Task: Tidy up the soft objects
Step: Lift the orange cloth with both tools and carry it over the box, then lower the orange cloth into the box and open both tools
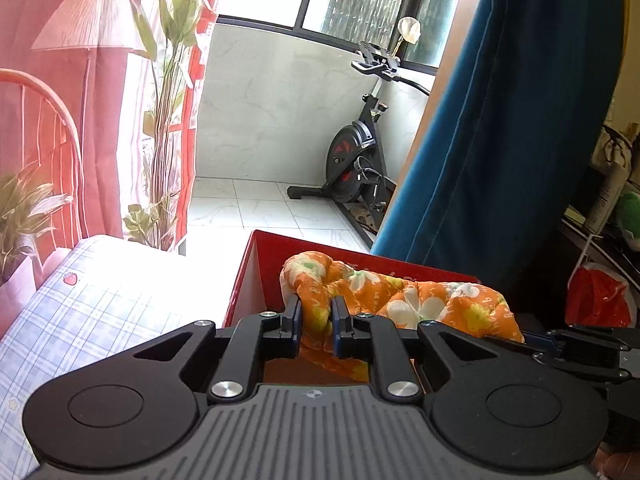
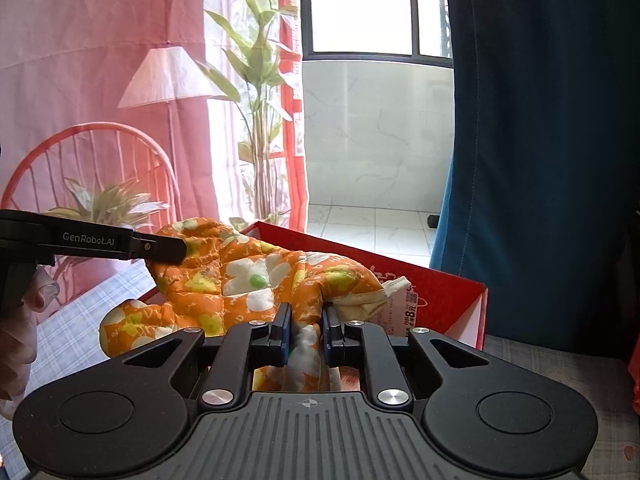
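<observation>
Left wrist view: left gripper (image 1: pixel 316 312) and right gripper (image 2: pixel 306 322) both pinch the orange quilt (image 2: pixel 240 276) above the red box (image 2: pixel 452 292); slack cloth may snag its rim

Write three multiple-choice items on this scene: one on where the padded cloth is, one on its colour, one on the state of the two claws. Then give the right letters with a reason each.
1. Where is the padded cloth?
A. Held up over the open red box
B. Lying flat on the tiled floor
C. Hung on the exercise bike

2. What is the cloth's main colour?
A. Plain blue
B. Orange with white flowers
C. Black

3. How do the claws stand?
A. Both wide open and empty
B. Only the right one grips
C. Both shut on the cloth

Answers:
1 A, the cloth hangs between the claws with the box's red walls behind and below it.
2 B, the orange flowered print shows in both views.
3 C, the left claw and right claw each pinch a fold of fabric.
</observation>
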`<action>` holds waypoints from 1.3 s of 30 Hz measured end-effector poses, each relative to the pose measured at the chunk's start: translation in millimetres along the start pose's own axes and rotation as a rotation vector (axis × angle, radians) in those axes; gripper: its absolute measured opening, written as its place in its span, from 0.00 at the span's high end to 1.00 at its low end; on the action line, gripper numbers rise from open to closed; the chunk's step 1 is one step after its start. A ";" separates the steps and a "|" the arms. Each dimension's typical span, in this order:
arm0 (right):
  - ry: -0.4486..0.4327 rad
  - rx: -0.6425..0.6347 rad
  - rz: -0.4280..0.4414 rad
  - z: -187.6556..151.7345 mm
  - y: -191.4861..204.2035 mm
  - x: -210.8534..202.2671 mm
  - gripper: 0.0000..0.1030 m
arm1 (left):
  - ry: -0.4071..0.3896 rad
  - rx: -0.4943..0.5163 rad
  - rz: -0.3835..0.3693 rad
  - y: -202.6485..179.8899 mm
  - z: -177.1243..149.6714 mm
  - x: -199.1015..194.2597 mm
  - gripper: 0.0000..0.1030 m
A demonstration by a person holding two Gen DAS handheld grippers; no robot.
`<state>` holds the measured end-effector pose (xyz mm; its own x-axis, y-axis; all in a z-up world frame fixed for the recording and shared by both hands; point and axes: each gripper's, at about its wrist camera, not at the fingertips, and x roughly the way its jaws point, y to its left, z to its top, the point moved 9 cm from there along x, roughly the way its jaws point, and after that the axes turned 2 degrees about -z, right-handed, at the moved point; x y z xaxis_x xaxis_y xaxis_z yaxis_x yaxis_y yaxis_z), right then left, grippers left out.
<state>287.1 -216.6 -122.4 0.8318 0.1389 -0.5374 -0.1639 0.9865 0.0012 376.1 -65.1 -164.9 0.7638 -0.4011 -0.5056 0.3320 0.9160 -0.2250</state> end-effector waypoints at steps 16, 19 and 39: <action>0.268 0.009 -0.059 -49.3 8.0 90.5 0.86 | 0.132 0.084 0.084 25.4 -22.9 41.1 0.65; 0.296 -0.003 -0.110 -53.2 6.2 94.3 0.76 | 0.129 0.120 0.095 31.9 -21.7 31.1 0.64; -0.033 0.116 -0.207 -59.5 -13.9 -45.9 0.00 | 0.151 0.135 -0.005 6.9 -81.4 -65.3 0.47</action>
<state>219.6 -241.8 -148.0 0.8586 -0.0662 -0.5083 0.0719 0.9974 -0.0084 283.5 -32.9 -201.2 0.6739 -0.3925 -0.6259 0.4147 0.9021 -0.1192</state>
